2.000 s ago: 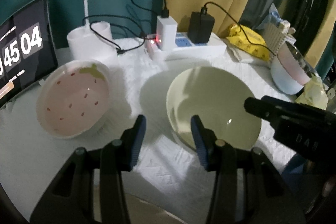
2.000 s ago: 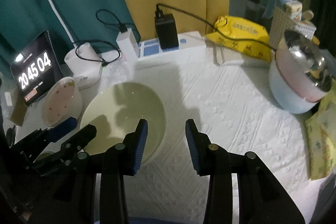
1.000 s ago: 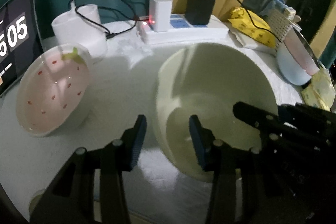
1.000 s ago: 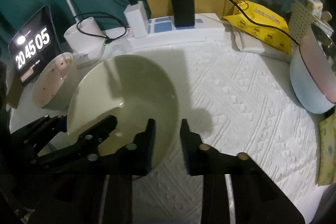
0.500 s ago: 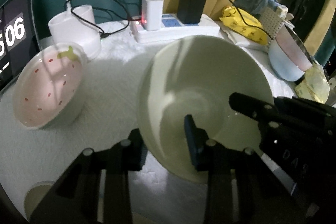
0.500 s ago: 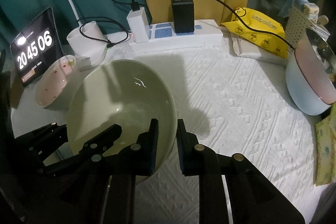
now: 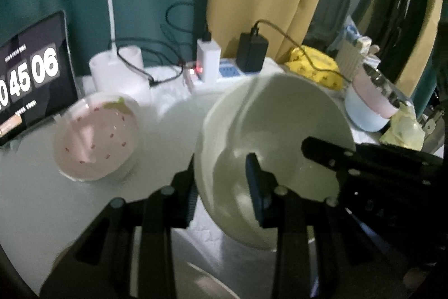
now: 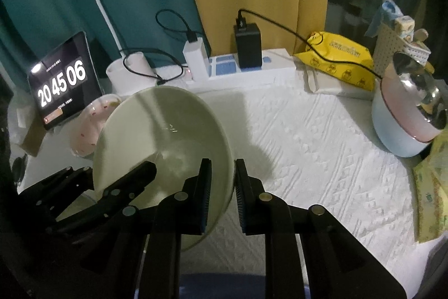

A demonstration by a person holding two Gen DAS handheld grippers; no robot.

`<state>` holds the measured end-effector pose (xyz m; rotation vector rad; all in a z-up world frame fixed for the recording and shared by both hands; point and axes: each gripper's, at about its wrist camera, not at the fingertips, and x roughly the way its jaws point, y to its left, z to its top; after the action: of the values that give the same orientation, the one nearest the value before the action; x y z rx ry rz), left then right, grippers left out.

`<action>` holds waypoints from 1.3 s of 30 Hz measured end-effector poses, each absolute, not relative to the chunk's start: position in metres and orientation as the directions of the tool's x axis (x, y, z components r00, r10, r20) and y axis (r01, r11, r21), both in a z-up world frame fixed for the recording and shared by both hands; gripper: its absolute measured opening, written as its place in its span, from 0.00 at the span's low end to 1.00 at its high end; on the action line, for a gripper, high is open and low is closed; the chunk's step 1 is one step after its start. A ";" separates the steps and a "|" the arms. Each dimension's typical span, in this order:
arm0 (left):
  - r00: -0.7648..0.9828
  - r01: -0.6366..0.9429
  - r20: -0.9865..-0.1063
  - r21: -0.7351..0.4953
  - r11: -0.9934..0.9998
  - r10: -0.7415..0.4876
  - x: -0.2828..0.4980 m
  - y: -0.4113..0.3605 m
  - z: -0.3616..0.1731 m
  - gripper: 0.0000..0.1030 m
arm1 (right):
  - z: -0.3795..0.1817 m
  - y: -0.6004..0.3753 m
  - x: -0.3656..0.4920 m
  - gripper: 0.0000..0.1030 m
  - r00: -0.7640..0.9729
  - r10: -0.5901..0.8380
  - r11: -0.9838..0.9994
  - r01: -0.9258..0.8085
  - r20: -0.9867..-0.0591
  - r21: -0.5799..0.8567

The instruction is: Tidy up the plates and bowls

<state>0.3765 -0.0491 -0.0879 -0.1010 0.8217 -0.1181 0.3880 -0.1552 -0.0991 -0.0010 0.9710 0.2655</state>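
Note:
A large pale green bowl [image 7: 274, 131] [image 8: 162, 136] is held above the white tablecloth, tilted. My left gripper [image 7: 222, 181] is shut on its left rim, one finger inside and one outside. My right gripper [image 8: 222, 187] is shut on its right rim the same way. Each gripper shows in the other's view, the right one at the bowl's right side [image 7: 364, 167] and the left one at lower left [image 8: 112, 187]. A pink strawberry-pattern bowl [image 7: 95, 139] [image 8: 89, 125] sits on the table to the left.
A tablet clock [image 8: 63, 80] and white lamp base [image 8: 128, 72] stand at back left. A power strip with chargers [image 8: 240, 69] lies at the back. A yellow packet [image 8: 341, 55] and a pink-and-blue pot [image 8: 408, 116] are at right. A round rim [image 7: 212, 279] shows at the bottom.
Both grippers closed on the green bowl's rim and lifted it off the table, tilting it. The pink bowl has not moved.

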 end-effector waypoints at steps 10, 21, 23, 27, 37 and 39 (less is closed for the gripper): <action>0.708 0.083 -0.693 -0.113 0.990 -0.138 0.366 -0.053 -0.075 0.24 | -0.081 -0.164 0.374 0.08 0.582 0.209 0.974 -0.195 -0.786 0.114; 0.736 0.079 -0.665 -0.100 0.992 -0.125 0.356 -0.054 -0.065 0.08 | -0.068 -0.176 0.365 0.08 0.611 0.237 0.972 -0.155 -0.755 0.179; 0.739 0.079 -0.661 -0.106 0.991 -0.129 0.354 -0.054 -0.062 0.08 | -0.064 -0.178 0.363 0.08 0.618 0.238 0.971 -0.153 -0.750 0.182; 0.749 0.084 -0.648 -0.109 0.990 -0.135 0.348 -0.055 -0.054 0.07 | -0.058 -0.182 0.359 0.08 0.623 0.250 0.968 -0.152 -0.741 0.199; 0.801 0.103 -0.584 -0.088 0.991 -0.135 0.322 -0.063 -0.024 0.07 | -0.028 -0.189 0.336 0.08 0.680 0.260 0.965 -0.163 -0.685 0.204; 0.804 0.106 -0.578 -0.089 0.990 -0.137 0.318 -0.064 -0.021 0.07 | -0.023 -0.191 0.330 0.08 0.689 0.258 0.966 -0.163 -0.677 0.202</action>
<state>0.3178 -0.0637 -0.0207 -0.0529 0.6234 -0.1301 0.3300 -0.1911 -0.0228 0.1295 0.7760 0.2364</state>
